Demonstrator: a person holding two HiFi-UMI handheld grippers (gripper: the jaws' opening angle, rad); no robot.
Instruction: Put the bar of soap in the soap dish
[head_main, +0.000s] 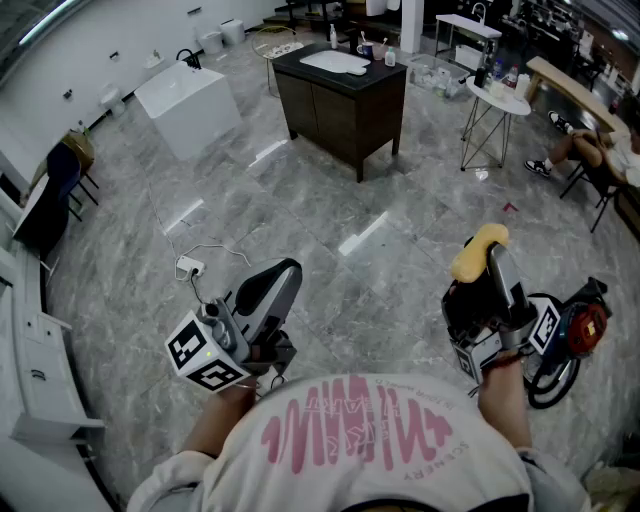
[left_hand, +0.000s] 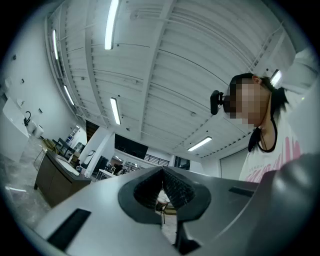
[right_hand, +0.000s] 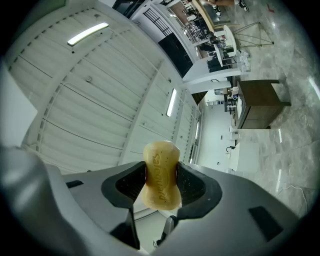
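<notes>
Right gripper view: the right gripper (right_hand: 161, 186) is clamped across the waist of the soap (right_hand: 160, 165), which points upward; the bar looks light, stiff and probably slippery, so that narrow waist suits the grip; the left gripper (left_hand: 162, 189) has its jaws together, empty; I can make out no dish; the basin (head_main: 335, 61) on the far cabinet (head_main: 345, 110) is too small to read.

open test hall or lab mock-up: glossy grey marble-tile floor (head_main: 400, 270); freestanding dark brown wooden vanity cabinet (head_main: 340, 110) with white oval basin (head_main: 335, 61); round white metal side table (head_main: 497, 98); white ribbed ceiling (left_hand: 165, 65), long strip lights (left_hand: 109, 25).
</notes>
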